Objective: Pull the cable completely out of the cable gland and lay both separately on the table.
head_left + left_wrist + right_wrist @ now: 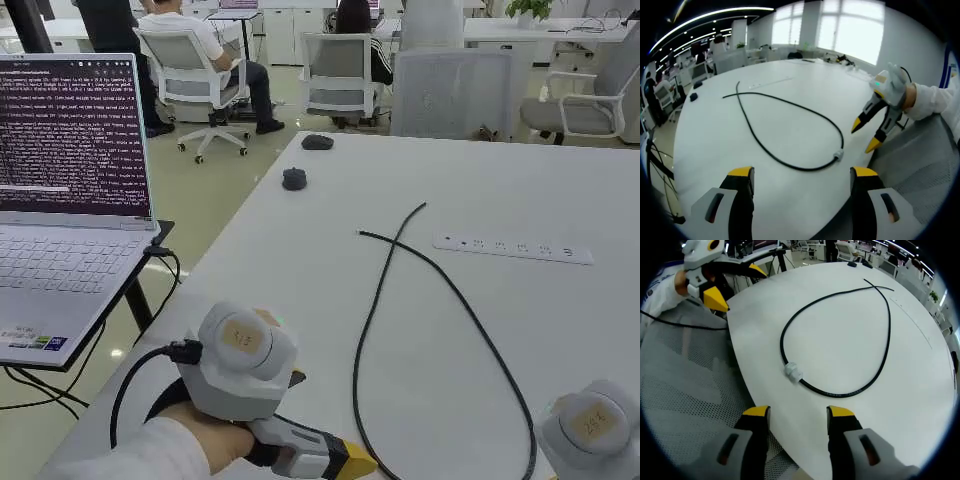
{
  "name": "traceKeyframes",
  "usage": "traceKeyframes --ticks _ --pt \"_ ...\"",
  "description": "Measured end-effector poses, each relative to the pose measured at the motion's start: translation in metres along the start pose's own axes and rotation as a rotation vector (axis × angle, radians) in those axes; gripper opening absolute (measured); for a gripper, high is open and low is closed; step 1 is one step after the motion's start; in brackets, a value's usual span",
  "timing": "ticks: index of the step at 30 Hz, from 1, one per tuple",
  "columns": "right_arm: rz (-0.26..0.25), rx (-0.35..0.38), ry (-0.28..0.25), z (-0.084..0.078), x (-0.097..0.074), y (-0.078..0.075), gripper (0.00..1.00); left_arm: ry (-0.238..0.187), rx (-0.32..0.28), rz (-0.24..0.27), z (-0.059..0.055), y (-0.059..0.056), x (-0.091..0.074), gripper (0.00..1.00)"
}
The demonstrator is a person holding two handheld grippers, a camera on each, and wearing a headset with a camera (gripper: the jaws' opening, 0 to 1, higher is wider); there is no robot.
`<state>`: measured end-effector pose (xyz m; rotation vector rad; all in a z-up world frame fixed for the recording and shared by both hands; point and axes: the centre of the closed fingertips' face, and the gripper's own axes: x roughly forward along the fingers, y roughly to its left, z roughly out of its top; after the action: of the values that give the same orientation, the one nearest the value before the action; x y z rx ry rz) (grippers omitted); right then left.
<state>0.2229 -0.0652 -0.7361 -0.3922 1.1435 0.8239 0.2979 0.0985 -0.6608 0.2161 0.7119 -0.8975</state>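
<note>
Left tongs [802, 172] are seen nearest, jaws set wide apart with nothing gripped, at the near edge of the white counter [790, 65]. Right tongs [799, 411] are likewise parted and empty, at the same edge. Black cable [785, 102] is laid in a big loop on the counter, its two ends crossed at the far side. White cable gland [838, 155] is found on the near bend of the loop with the cable threaded through it. It rests on the counter between the two tongs and is touched by neither.

From the head view, the left tongs are gripped by a hand [215, 440] in a white sleeve at bottom left; the right tongs are cut off at bottom right. White power strip [512, 248] is placed flat just right of the cable. Small dark round item [294, 179] and a flatter dark item [317, 142] are set near the far left edge. Open laptop [60, 200] is propped left of the counter, its screen lit with text. Office chairs [335, 65] and seated people [190, 40] are noted behind.
</note>
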Motion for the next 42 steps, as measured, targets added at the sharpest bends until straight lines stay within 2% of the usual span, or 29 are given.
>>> traceKeyframes --ticks 23,30,42 --pt "0.001 -0.013 0.005 -0.0001 0.0004 0.0012 0.45 0.016 0.010 -0.011 -0.0030 -0.0037 0.0010 0.78" --pt "-0.007 -0.037 0.013 -0.0011 0.0013 0.0013 0.41 0.018 0.012 -0.014 -0.0034 -0.0044 0.0017 0.78" --pt "-0.002 -0.062 0.024 -0.0012 0.0043 0.0025 0.41 0.026 0.014 -0.021 -0.0052 -0.0052 0.0038 0.77"
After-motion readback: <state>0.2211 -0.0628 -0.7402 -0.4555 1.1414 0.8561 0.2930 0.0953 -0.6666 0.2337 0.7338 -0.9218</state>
